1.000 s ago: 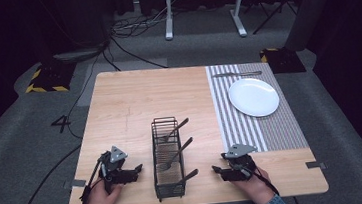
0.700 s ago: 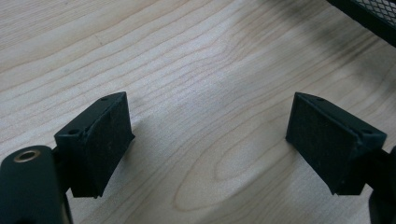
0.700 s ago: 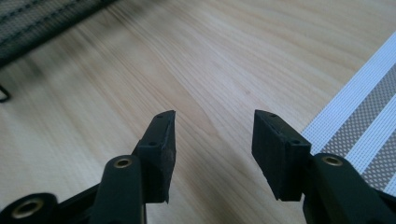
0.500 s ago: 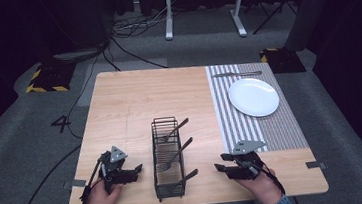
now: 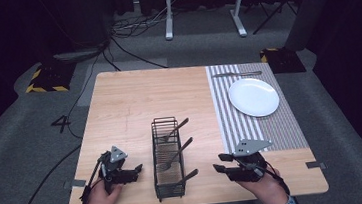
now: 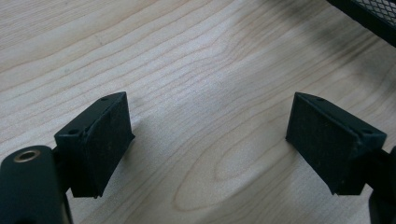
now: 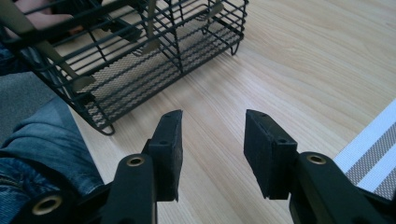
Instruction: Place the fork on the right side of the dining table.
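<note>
At the left of the table (image 5: 134, 101), the left gripper (image 5: 134, 172) was held low over bare wood, its jaws spread wide with nothing between them; in the left gripper view only wood grain was seen between the pads (image 6: 109, 140), with a corner of the rack (image 6: 369, 14) at the upper right.

In the middle, near the front edge, the wire rack (image 5: 168, 158) was set upright. Three pieces of cutlery were stood in it, their handles leaning out to the right: a fork (image 5: 176, 129) at the far end, a spoon (image 5: 174, 155) in the middle, and a third piece (image 5: 188, 175) at the near end, whose head could not be made out.

To the right of the rack, the right gripper (image 5: 218, 162) was pointed toward it, jaws parted to a moderate gap and empty. In the right gripper view the rack (image 7: 154, 51) was seen just ahead and to the left of the gripper (image 7: 212, 140).

Farther right, a striped mat (image 5: 241, 126) was laid with a white plate (image 5: 253, 96) on it; beyond the plate lay a knife (image 5: 236, 73).

The step in hand was judged to be the approach to the rack, with nothing yet picked. The next move was judged to call for the right gripper to be carried to a leaning handle, likely the nearest, and closed across it.
</note>
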### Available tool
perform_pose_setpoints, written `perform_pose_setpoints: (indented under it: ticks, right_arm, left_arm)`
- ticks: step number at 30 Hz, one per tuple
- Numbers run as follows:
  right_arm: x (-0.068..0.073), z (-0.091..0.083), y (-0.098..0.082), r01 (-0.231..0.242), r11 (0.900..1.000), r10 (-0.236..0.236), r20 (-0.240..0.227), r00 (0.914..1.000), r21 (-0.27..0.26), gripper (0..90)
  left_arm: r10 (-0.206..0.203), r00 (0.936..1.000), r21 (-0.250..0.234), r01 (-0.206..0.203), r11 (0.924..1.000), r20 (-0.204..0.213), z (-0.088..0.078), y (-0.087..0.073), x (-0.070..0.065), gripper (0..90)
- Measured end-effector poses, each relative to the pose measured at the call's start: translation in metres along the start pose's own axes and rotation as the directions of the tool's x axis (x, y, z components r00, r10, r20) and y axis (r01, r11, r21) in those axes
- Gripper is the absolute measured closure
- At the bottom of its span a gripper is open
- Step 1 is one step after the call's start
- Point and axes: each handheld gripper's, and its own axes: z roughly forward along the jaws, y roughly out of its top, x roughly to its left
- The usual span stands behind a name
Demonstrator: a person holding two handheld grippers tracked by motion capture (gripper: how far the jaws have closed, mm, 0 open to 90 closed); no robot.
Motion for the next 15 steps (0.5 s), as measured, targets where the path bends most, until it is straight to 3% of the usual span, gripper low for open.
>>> perform_pose_setpoints:
  ticks: [15]
  right_arm:
    - [0.018, -0.009, 0.020, 0.033, 0.998, -0.035, -0.042, 0.9985, -0.044, 56.3]
  left_arm:
    - [0.000, 1.0000, 0.000, 0.000, 1.0000, 0.000, 0.000, 0.000, 0.000, 14.3]
